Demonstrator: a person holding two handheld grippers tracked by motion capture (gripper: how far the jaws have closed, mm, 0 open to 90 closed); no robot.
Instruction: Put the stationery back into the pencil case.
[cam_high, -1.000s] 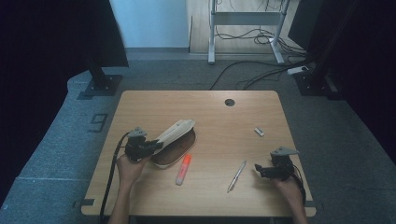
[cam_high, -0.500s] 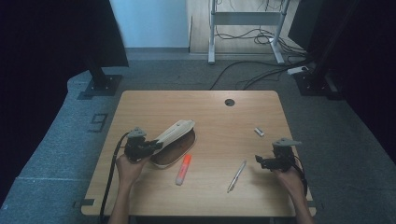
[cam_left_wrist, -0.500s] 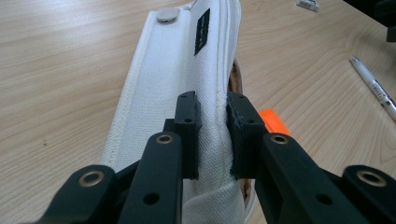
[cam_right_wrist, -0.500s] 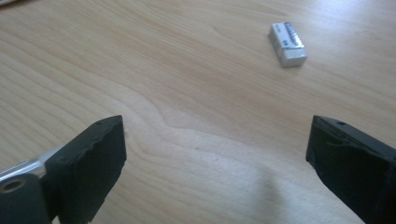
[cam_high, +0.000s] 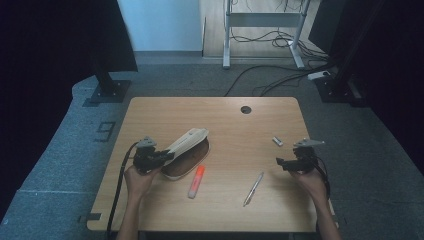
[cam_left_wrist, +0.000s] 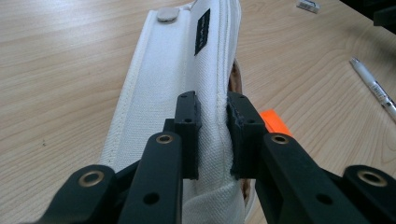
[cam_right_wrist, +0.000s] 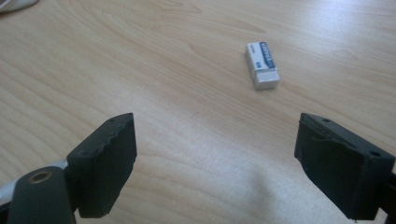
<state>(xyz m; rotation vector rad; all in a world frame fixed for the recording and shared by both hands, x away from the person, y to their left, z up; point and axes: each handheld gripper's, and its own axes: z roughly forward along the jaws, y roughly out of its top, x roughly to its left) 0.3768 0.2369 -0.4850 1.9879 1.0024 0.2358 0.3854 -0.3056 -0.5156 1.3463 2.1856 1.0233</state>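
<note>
Left gripper (cam_left_wrist: 212, 135), clenched on the white pencil case's flap (cam_left_wrist: 187, 74), holds it open at 9 o'clock; right gripper (cam_right_wrist: 229, 163), released, has advanced toward the eraser (cam_right_wrist: 262, 65), presumably next for packing.

— What sort of place were we in?

— A lab or studio, we judged; the wooden table (cam_high: 165, 107) stood alone on grey carpet (cam_high: 65, 150); black curtains (cam_high: 45, 45) hung at both sides.

— Anything else we noticed?

— Loose cables (cam_high: 260, 82) trailed past a metal stand (cam_high: 262, 30); a power strip (cam_high: 320, 75) lay on the floor.
</note>
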